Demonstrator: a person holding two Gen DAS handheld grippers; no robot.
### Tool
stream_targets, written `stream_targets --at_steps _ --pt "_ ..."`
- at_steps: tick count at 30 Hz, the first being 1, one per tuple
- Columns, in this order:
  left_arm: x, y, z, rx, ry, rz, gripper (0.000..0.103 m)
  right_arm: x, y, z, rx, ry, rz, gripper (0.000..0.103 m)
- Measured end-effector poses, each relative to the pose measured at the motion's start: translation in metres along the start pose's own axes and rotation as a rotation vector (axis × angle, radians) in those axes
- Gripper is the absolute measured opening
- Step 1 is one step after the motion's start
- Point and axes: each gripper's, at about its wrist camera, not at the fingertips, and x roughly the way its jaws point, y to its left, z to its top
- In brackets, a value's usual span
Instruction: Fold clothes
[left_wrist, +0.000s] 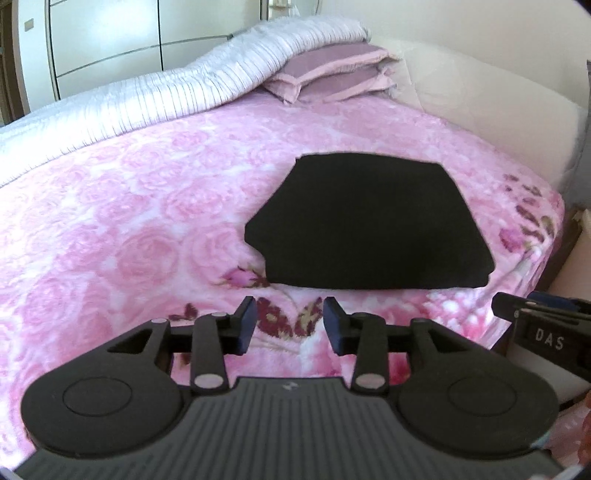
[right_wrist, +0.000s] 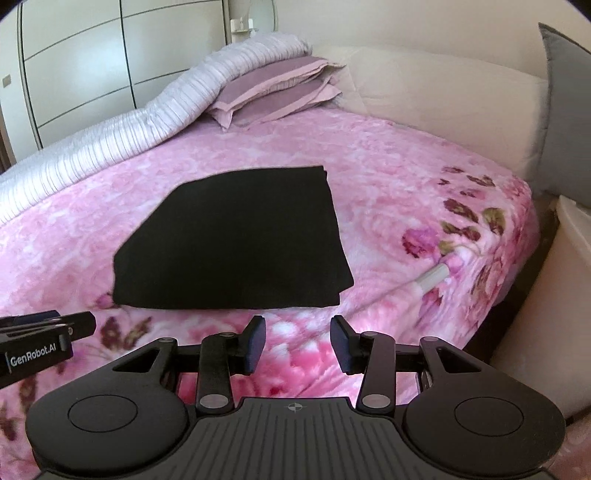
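A black garment (left_wrist: 362, 225) lies folded into a flat stack on the pink rose blanket (left_wrist: 129, 229). It also shows in the right wrist view (right_wrist: 236, 240). My left gripper (left_wrist: 290, 325) is open and empty, held just short of the garment's near edge. My right gripper (right_wrist: 297, 343) is open and empty, also just short of the near edge, toward its right corner. Each gripper shows at the edge of the other's view, the right one (left_wrist: 535, 321) and the left one (right_wrist: 44, 339).
A white striped quilt (left_wrist: 177, 88) is bunched along the far side of the bed. Two mauve pillows (right_wrist: 273, 88) lie at the back. A cream headboard (right_wrist: 443, 99) stands at the right. The bed edge (right_wrist: 517, 266) drops off at the right. Wardrobe doors (right_wrist: 92, 55) stand behind.
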Motion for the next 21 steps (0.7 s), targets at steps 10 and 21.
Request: stream_targets --at_steps 10,21 --pt "-0.056 0.000 -0.007 0.032 -0.075 0.012 0.044 -0.052 0.009 -0.005 -0.018 -0.073 -0.038 0.056" --pt "-0.102 -0.001 -0.016 0.046 -0.146 0.017 0.050 -0.090 0.020 -0.015 -0.070 -0.090 -0.036 0.059"
